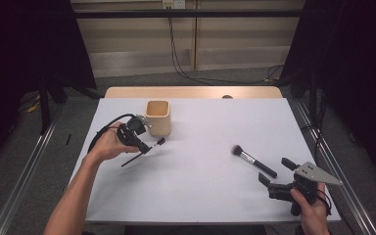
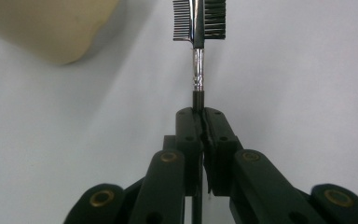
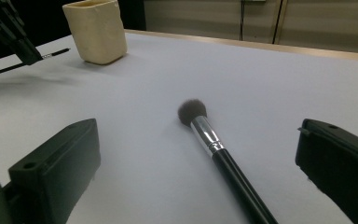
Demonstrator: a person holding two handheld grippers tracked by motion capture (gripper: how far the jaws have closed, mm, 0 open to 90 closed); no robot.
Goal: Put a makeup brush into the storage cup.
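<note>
Brow brush (image 2: 198, 28), a thin black-handled tool with a comb on 1 side of its head and bristles on the other, is clamped by its handle in the left hand-held gripper (image 1: 144, 148) above the table (image 1: 196, 196). The table is covered in plain white and has a wooden edge at its far side; beyond it are a pale panelled wall with dangling cables, grey floor and dark curtains at both sides, with metal rails along the floor.

In the high view the brow brush juts from both sides of the left hand-held gripper, its head pointing toward the cream cup (image 1: 158, 117) that stands just beside it, its handle end slanting back and down over its own shadow. In the left gripper view the 2 black jaws are pressed together on the handle, the silver ferrule and head rising clear in front of them.

The right hand-held gripper (image 1: 274, 174) sits at the near right corner of the table with its jaws wide apart and nothing between the pads. A powder brush (image 3: 214, 144) lies flat on the table just ahead of it, bristles pointing away toward the table's middle, its black handle running toward the gap between the jaws.
</note>
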